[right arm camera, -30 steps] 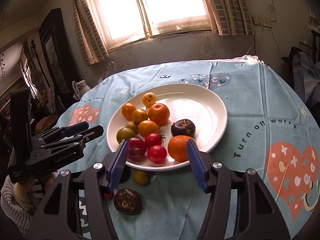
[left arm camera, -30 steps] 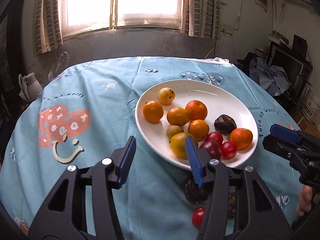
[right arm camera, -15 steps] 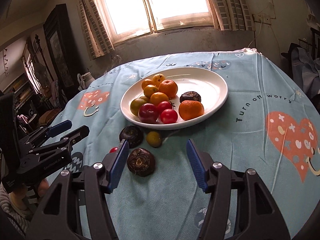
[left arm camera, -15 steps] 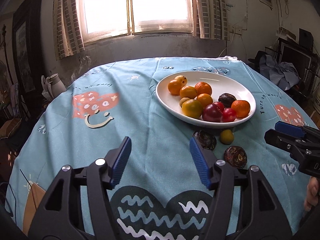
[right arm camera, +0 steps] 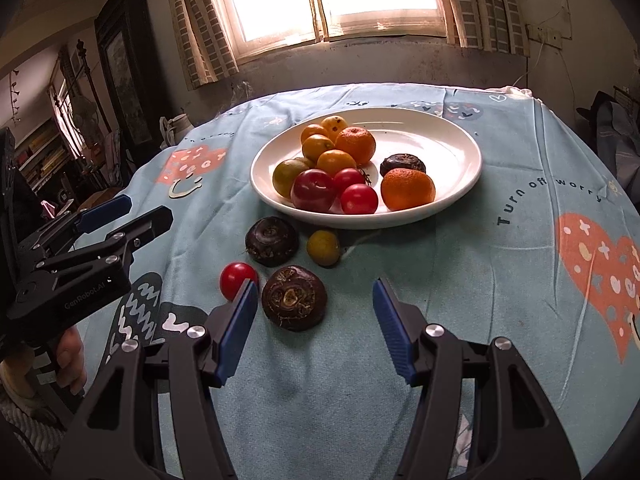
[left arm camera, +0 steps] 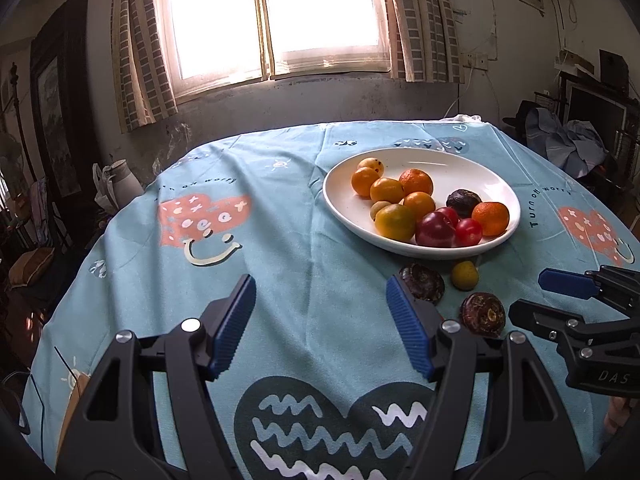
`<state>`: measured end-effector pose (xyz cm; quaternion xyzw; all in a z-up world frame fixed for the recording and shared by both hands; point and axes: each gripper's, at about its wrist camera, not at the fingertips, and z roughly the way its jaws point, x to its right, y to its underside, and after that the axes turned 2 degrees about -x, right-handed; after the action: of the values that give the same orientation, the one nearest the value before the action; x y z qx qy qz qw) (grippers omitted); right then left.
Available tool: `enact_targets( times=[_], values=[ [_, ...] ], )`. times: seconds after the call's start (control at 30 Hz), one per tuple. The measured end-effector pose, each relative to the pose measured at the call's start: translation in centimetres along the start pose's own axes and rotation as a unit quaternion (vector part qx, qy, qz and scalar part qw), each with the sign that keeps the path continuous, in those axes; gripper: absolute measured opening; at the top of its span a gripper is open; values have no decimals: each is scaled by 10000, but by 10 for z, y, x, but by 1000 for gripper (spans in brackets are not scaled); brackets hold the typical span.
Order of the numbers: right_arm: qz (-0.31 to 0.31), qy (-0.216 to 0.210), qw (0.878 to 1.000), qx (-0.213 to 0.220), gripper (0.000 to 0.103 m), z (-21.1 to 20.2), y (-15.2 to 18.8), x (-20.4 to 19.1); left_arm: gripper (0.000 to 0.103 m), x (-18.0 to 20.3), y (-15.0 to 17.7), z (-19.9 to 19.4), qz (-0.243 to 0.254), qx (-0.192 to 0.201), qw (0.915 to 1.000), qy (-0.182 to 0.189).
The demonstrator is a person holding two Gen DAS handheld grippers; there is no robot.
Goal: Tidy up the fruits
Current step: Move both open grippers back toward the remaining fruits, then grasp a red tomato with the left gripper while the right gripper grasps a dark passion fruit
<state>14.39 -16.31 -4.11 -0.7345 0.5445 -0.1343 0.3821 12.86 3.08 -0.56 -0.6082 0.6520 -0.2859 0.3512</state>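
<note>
A round table is covered by a light blue printed tablecloth (left arm camera: 304, 248). A bright window with checked beige curtains (left arm camera: 276, 20) is seen behind, beside a dark framed picture (left arm camera: 56, 92).

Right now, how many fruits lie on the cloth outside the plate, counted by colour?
Dark brown fruits: 2
Red fruit: 1
Yellow-green fruit: 1
Total: 4

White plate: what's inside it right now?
The white plate holds oranges, yellow-green fruits, red tomatoes, a plum and one dark water chestnut. Anything beneath the pile is covered.
</note>
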Motion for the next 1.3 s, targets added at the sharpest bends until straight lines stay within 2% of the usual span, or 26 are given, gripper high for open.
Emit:
enact_targets(
  times=[0.1, 0.27, 0.33, 0.6, 0.73, 0.8, 0.93, 1.03, 1.1, 1.17, 1.3],
  values=[
    [-29, -23, 9999, -105, 61, 8, -2, -4, 82, -3, -2, 0, -14, 9, 9999, -102],
    [-314, -7, 9992, -260, 59, 17, 0, -15, 82, -25, -4, 5, -319, -214, 9992, 85],
    [-327, -27, 9989, -336, 55, 20, 0, -16, 81, -27, -2, 8, -308, -318, 9989, 164],
    [-274, -26, 9970, -719, 46, 50, -10, -18, 81, -1, 7, 11, 231, -453, 9978, 418],
    [-210, -133, 9968, -762, 43, 47, -11, -10, 81, 12, 12, 17, 417, -569, 9959, 573],
    [-172, -129, 9977, -643, 43, 33, -12, -3, 81, 21, 15, 19, 546, -616, 9942, 698],
    [209, -87, 9997, -26, 43, -10, -19, 23, 80, 41, 16, 24, 819, -643, 9908, 859],
    [417, -118, 9990, 137, 43, -21, -20, 35, 68, 54, 16, 36, 930, -831, 9877, 946],
    [457, -160, 9988, 112, 43, -21, -20, 36, 41, 57, 18, 46, 902, -1043, 9852, 1017],
    [441, -196, 9988, 88, 43, -21, -20, 34, 31, 53, 18, 55, 691, -1268, 9806, 1328],
    [428, -195, 9989, 92, 43, -21, -20, 33, 29, 50, 20, 59, 546, -1337, 9779, 1511]
  ],
)
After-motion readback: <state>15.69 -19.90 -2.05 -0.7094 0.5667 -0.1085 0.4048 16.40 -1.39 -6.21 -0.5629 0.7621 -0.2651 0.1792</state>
